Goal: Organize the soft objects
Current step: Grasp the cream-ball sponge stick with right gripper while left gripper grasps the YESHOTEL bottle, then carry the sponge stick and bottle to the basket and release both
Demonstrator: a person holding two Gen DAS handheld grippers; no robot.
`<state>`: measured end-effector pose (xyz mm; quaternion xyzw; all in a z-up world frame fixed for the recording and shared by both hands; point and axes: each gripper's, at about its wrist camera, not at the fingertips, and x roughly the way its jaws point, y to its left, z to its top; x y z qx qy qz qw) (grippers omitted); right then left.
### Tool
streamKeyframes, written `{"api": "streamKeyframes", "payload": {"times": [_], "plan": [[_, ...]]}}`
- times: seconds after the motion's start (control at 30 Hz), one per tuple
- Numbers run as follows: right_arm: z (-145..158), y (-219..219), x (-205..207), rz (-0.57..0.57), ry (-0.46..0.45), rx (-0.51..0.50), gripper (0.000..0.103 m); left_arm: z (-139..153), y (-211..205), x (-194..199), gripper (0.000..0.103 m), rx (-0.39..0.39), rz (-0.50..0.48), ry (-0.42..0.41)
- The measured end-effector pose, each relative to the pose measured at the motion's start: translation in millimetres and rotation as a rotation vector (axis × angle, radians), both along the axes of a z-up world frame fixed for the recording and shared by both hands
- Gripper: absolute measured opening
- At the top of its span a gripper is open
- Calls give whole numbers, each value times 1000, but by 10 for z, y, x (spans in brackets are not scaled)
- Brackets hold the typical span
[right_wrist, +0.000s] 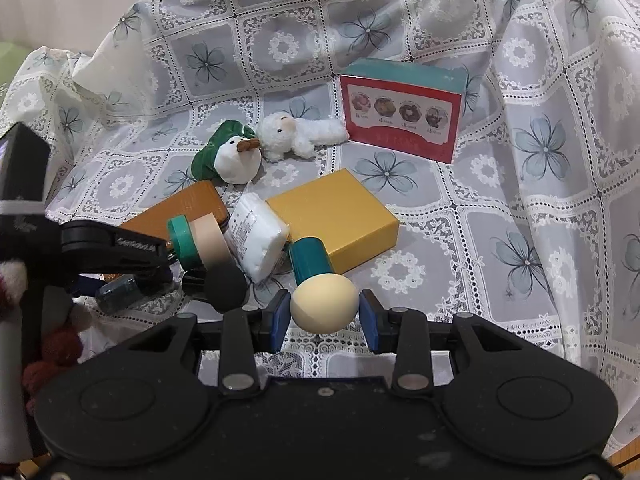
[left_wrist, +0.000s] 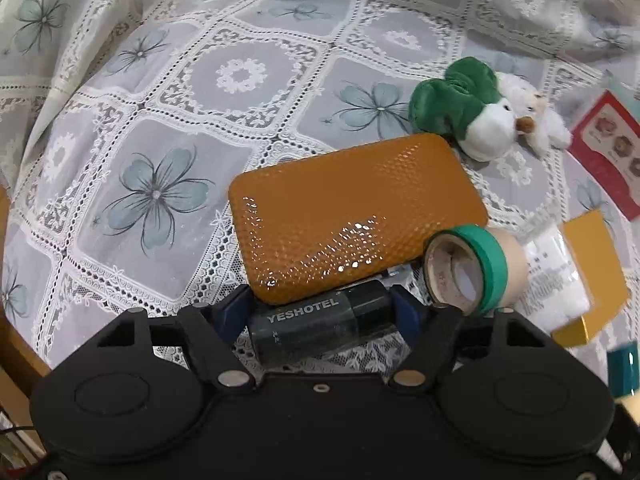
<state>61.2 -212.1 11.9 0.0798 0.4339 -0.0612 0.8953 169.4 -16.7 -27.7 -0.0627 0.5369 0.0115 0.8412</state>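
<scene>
My left gripper [left_wrist: 320, 308] is shut end to end on a dark bottle [left_wrist: 316, 324] marked YESHOTEL, which lies on the lace cloth. In the right wrist view one of its black fingers [right_wrist: 116, 246] shows above that bottle [right_wrist: 120, 292]. My right gripper [right_wrist: 325, 320] is shut on the cream rounded end of a teal cylinder [right_wrist: 312, 258]. Both soft toys lie beyond, touching: a green-and-white plush bird [left_wrist: 472, 120] [right_wrist: 236, 160] and a white plush lamb [left_wrist: 536, 120] [right_wrist: 300, 136]. A white tissue pack [right_wrist: 256, 236] leans between the tape rolls and the gold box.
An orange textured case [left_wrist: 352, 220] lies just past the bottle. Teal and beige tape rolls [left_wrist: 472, 268] stand on edge to its right. A gold box [right_wrist: 340, 220] and a red-and-teal box [right_wrist: 400, 116] sit further right. The flowered lace cloth [left_wrist: 160, 120] rises in folds behind.
</scene>
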Motion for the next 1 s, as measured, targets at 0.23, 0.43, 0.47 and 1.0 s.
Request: {"api": "streamKeyframes", "payload": {"times": [0.23,0.43,0.47,1.0], "plan": [[80,4,-97,-9,-13,-5,35,182,67,-184,68,-16,-50,-25],[177,18,-238,-11,-23,2,36,422,112,-465,69,-5,-115,-61],[192,19,-270,-11,-24,3,36,455,124,-519,69,-2,-124,-70],[353,66,-938,42,15,3,36,613,277,-1232,69,-17,-293,-54]]}}
